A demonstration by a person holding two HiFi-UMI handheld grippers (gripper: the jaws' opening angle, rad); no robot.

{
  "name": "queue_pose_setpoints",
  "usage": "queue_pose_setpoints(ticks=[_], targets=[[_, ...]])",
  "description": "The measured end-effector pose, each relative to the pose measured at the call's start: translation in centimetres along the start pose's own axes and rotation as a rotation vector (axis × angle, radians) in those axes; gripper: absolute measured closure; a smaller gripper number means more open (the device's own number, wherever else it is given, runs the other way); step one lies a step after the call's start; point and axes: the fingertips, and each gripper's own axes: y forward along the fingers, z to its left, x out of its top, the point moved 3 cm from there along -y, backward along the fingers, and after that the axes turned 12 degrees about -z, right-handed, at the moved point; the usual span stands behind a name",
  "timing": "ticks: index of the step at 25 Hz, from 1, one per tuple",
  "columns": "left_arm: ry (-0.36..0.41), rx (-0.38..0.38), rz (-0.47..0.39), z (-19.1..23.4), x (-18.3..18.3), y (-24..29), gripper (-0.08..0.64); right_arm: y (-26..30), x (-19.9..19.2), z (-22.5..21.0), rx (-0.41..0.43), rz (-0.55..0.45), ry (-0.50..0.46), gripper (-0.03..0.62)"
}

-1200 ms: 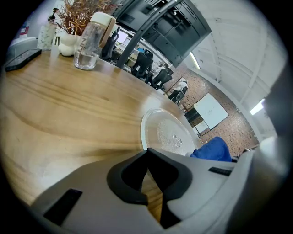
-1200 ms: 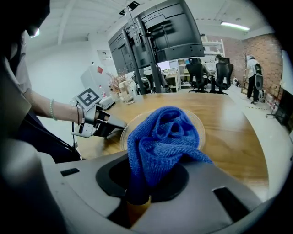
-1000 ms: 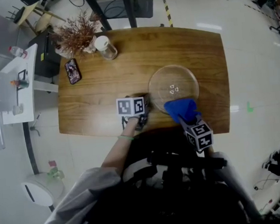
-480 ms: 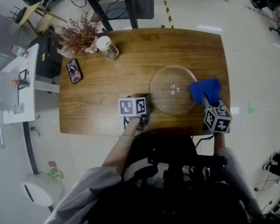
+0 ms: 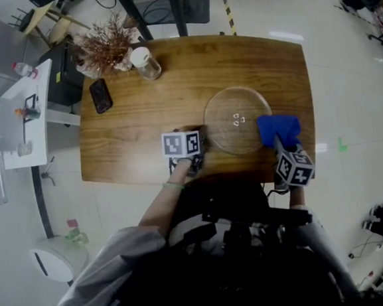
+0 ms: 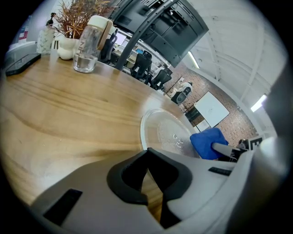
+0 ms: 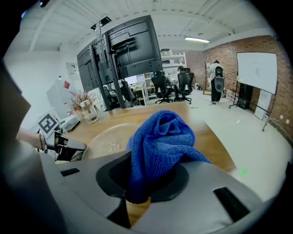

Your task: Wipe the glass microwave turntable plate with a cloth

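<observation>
The round glass turntable plate point(image 5: 237, 120) lies flat on the wooden table point(image 5: 142, 120), right of centre. My left gripper point(image 5: 201, 143) rests at the plate's left near rim with its jaws shut. In the left gripper view the jaw tips point(image 6: 147, 151) meet right at the plate point(image 6: 165, 132) edge, and whether they pinch the rim is hidden. My right gripper point(image 5: 277, 143) is shut on a bunched blue cloth point(image 5: 277, 129). The cloth sits at the plate's right rim. In the right gripper view the cloth point(image 7: 158, 141) bulges up from between the jaws, with the plate point(image 7: 107, 139) to its left.
At the table's far left stand a clear jar with a white lid point(image 5: 145, 64), a dried plant point(image 5: 105, 46) and a dark phone point(image 5: 100, 96). A white side unit point(image 5: 15, 118) stands left of the table. The table's right edge is close behind the cloth.
My right gripper carried the blue cloth from the plate's near edge round to its right side, then drifted slightly back toward the rim. The left gripper and the plate stayed put.
</observation>
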Motion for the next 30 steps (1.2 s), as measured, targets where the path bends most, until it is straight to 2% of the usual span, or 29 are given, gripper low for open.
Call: queue_pose_setpoints(ticks=[12,16,19,22,24,27,30], targets=[[0.012,-0.004,-0.002,0.3,-0.2,0.2,0.566,-4.3,-4.9,4.7,0.041,0.037,0.077,0.512],[0.026,-0.031,-0.002,0.1,-0.3,0.1,0.566,-5.3,-4.6,5.4,-0.012,-0.044,0.079,0.512],[0.058,-0.086,-0.003,-0.1,-0.6,-0.1,0.566,-6.4,-3.7,5.5,-0.047,-0.123,0.092,0.512],[0.113,-0.141,0.028,-0.6,-1.6,-0.6,0.566,-7.8,-3.1,6.0,-0.076,-0.157,0.097,0.512],[0.153,-0.155,0.047,-1.1,-2.2,-1.0,0.566,-8.8,-3.3,6.3,-0.087,-0.171,0.096,0.512],[0.206,-0.157,0.018,-1.5,-2.8,-1.8,0.566,-10.3,-4.1,7.1,-0.086,-0.171,0.079,0.512],[0.23,-0.197,0.02,-2.3,-4.1,-3.1,0.566,-11.7,-4.5,7.6,-0.09,-0.162,0.067,0.512]])
